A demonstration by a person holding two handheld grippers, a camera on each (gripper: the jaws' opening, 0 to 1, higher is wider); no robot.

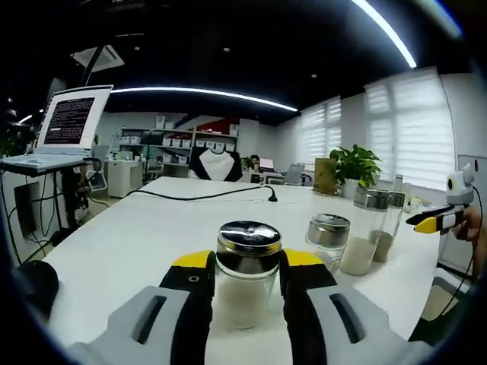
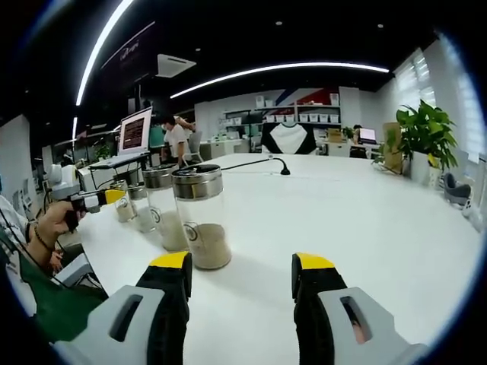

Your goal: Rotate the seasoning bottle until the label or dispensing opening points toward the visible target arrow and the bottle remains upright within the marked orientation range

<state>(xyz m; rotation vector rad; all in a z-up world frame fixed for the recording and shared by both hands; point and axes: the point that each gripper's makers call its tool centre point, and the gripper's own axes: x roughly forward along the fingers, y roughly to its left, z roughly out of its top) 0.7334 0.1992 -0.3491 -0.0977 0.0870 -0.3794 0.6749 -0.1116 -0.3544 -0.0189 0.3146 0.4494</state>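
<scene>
Glass seasoning bottle with chrome shaker lid stands upright on white table, between the black, yellow-tipped jaws of left gripper; jaws sit tight against both sides of the bottle, clamped on it, white powder inside. Just right of it a shorter shaker, then two taller jars near the table edge, one white-filled, one brownish. Right gripper enters from far right, held by a hand. Right gripper view: right gripper hovers low over the table, jaws wide apart, nothing between them; tall jar with tan powder stands just ahead-left, more jars in a row behind it. Left gripper shows at left, hand on it. Black cable, laptop, potted plant further back.
</scene>
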